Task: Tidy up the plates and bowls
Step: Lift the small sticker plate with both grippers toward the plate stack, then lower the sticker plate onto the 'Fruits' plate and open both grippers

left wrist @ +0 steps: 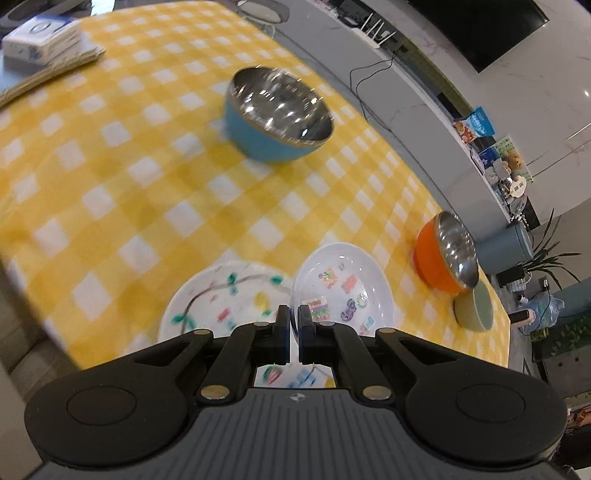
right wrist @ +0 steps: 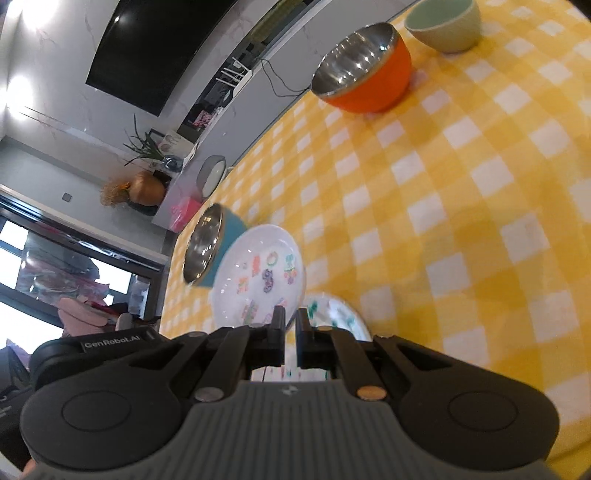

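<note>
You're early in the job, by my read. Nothing is nested or stacked yet, except possibly the two plates.

Left gripper (left wrist: 292,334): jaws narrow, closed over the near rim of the sticker plate (left wrist: 341,286). That plate is tilted up and sits just beside the branch plate (left wrist: 221,299), overlapping its edge. I can't tell whether it is resting on it or lifted clear.

Right gripper (right wrist: 290,334): jaws also narrow, at the near edge where the sticker plate (right wrist: 260,273) and branch plate (right wrist: 345,317) meet. I can't tell which rim it has, or whether it has either.

Bowls are still scattered on the worktop (left wrist: 110,166):
- blue bowl (left wrist: 277,114) alone mid-cloth, well apart from the plates
- orange bowl (left wrist: 445,254) near the far edge
- green bowl (left wrist: 476,308) just beside the orange one, not inside it

Left to do, as I judge it: seat one plate flat on the other, then nest the three bowls.

View differences:
- Left view shows a stack of white packs and papers (left wrist: 44,40) at the far corner. Right view doesn't.
- Right view shows the green bowl (right wrist: 445,26) whole and upright, and the orange bowl (right wrist: 364,68) clearly separate from it. In the left view the green one is half cut off at the cloth edge.
- Right view puts the blue bowl (right wrist: 210,245) right behind the sticker plate. Left view shows a wide gap, so trust that one for spacing.
</note>
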A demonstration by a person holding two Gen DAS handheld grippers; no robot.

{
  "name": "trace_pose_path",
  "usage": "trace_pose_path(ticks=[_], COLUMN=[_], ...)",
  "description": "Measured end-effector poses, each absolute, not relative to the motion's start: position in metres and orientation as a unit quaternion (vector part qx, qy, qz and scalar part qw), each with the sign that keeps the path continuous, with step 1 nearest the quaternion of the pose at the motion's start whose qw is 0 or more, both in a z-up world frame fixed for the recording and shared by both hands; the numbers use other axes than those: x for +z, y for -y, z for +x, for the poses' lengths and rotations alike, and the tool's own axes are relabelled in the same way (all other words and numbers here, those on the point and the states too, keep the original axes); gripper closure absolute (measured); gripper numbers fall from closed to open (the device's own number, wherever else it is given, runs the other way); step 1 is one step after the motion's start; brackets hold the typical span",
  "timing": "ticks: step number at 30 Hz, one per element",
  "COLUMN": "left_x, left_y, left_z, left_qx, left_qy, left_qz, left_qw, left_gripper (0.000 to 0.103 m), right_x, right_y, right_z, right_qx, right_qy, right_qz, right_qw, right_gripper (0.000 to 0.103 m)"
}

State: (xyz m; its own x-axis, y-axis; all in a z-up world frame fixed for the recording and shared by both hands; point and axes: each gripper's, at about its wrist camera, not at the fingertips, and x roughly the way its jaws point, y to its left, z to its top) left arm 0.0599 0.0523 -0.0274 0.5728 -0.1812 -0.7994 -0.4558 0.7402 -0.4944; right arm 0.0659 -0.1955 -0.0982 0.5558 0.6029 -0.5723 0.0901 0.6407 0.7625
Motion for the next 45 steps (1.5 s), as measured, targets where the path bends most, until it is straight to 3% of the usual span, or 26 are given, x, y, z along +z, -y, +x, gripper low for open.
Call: trace_pose_path(ticks=[29, 32, 36, 39, 45], left_x=[-0.079, -0.079, -0.078, -0.071, -0.051], left_y=[-0.075, -0.074, -0.076, -0.073, -0.066], left_z=[0.031, 0.031, 0.029, 0.028, 0.027], left_qx=[0.12, 0.117, 0.111, 0.113, 0.1], left_qy=[-0.509, -0.509, -0.508, -0.502, -0.476], left_qz=[-0.38, -0.376, -0.384, -0.372, -0.342], left_qw=[0.763, 0.765, 0.763, 0.772, 0.804], left_gripper=[0.099, 0.099, 0.078, 0.067, 0.064], right_x=[-0.144, -0.144, -0.139, -0.135, -0.124], right_y=[0.184, 0.184, 0.183, 0.185, 0.186], right_z=[0.056, 0.055, 0.054, 0.054, 0.053], right_qx=[0.166, 0.164, 0.159, 0.159, 0.153], right_qy=[-0.521, -0.521, -0.515, -0.509, -0.493], right_qz=[0.396, 0.394, 0.38, 0.382, 0.363], right_qw=[0.737, 0.74, 0.752, 0.754, 0.776], right_gripper=[0.102, 0.098, 0.094, 0.082, 0.071])
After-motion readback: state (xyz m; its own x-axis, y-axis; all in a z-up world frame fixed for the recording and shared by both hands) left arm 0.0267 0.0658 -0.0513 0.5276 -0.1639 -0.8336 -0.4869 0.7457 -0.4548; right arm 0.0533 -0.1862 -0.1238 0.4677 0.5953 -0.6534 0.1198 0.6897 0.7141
